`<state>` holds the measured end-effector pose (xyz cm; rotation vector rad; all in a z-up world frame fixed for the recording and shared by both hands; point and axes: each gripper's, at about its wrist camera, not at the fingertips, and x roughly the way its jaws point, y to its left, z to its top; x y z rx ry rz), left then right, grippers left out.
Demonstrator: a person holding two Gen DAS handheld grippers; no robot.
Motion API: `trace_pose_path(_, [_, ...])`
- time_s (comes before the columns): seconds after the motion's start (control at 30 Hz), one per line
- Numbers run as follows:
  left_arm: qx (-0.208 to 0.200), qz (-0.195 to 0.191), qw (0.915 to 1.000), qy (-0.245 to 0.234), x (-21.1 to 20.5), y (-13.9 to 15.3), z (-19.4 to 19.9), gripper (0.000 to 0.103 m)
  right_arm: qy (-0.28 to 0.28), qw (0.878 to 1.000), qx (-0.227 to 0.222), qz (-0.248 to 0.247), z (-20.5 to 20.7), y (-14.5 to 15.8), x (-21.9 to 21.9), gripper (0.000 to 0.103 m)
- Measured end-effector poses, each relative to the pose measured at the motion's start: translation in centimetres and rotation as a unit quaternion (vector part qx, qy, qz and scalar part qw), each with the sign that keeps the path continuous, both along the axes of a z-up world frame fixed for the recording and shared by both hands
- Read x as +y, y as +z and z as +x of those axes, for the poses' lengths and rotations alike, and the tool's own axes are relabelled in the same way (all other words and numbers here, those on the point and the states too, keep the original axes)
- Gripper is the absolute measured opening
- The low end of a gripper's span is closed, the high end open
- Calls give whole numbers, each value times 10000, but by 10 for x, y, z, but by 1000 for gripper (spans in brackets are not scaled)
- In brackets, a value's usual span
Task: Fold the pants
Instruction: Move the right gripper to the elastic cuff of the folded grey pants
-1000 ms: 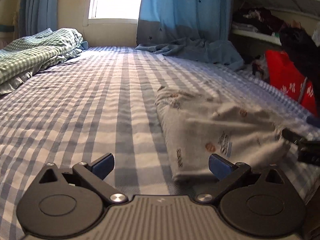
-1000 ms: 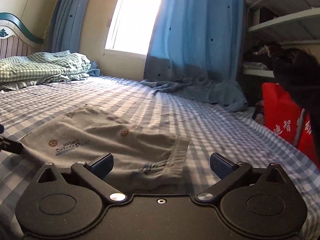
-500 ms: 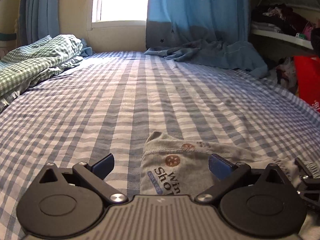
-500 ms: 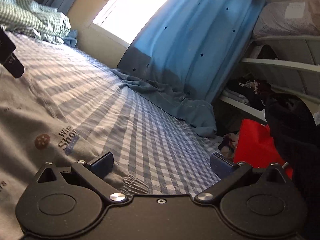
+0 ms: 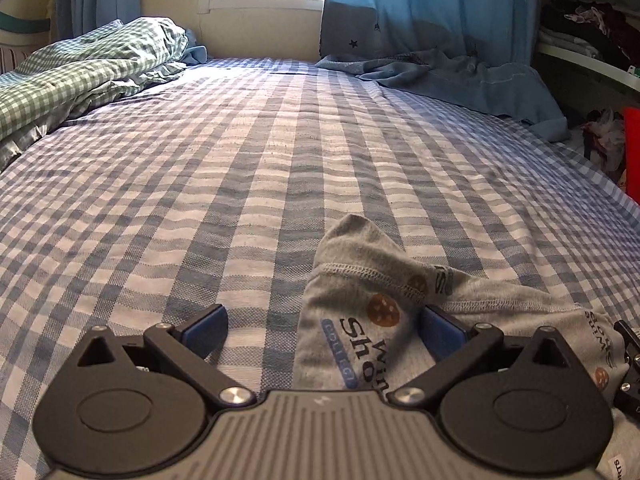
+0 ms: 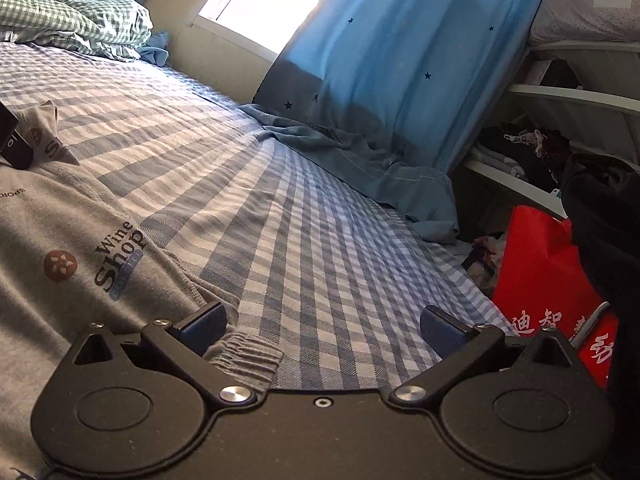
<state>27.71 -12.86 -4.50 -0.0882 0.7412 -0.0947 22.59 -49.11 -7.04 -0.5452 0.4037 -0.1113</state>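
Note:
Grey printed pants (image 5: 360, 292) lie on the blue checked bed, their hem corner standing up between my left fingers. My left gripper (image 5: 322, 332) is open, low over that hem end, the cloth near its right pad. In the right wrist view the pants (image 6: 72, 240) spread to the left, and the ribbed waistband (image 6: 244, 356) lies just inside my left pad. My right gripper (image 6: 322, 328) is open, straddling the waistband corner and bare sheet. The left gripper's tip (image 6: 12, 140) shows at the far left edge.
The bed (image 5: 240, 160) stretches to the window wall. A green checked duvet (image 5: 80, 76) is bunched at the far left. A blue curtain (image 6: 400, 60) drapes onto the bed's far right. A red bag (image 6: 548, 280) and shelves of clothes stand beside the right edge.
Both grippers have dropped from a higher, farther view to low over the pants' two ends. The hem corner now stands up between the left fingers. Both stay open.

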Motion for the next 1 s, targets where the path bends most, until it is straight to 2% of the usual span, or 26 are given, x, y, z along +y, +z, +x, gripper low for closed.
trace_pose_path(0.13, [4, 25, 10000, 2, -1, 0, 1, 103, -128, 9983, -517, -238, -17, 7, 7, 102])
trace_pose_path(0.2, [5, 24, 10000, 2, -1, 0, 1, 103, -161, 9973, -640, -310, -27, 12, 14, 102])
trace_pose_path(0.33, [2, -1, 10000, 1, 0, 0, 1, 103, -78, 9968, -789, -32, -51, 22, 25, 102])
trace_pose_path(0.4, [-1, -14, 10000, 0, 0, -1, 1, 103, 12, 9978, -652, 153, -61, 23, 28, 102])
trace_pose_path(0.53, [-3, -13, 10000, 0, 0, 0, 1, 103, -67, 9995, -300, 35, -73, 9, 33, 102])
trace_pose_path(0.63, [7, -45, 10000, -14, 1, 1, 1, 103, -146, 9989, -153, 427, -80, 4, 24, 102])
trace_pose_path(0.73, [26, -200, 9998, -66, 8, 7, -4, 103, -257, 9981, -112, 557, -86, 11, 20, 102])
trace_pose_path(0.87, [-219, -401, 9989, -120, 21, 16, -40, 103, -331, 9964, -206, 747, -107, 15, 17, 102])
trace_pose_path(1.0, [-376, -141, 9988, -262, 29, 12, -89, 103, -404, 9949, -96, 918, -124, 3, 17, 102])
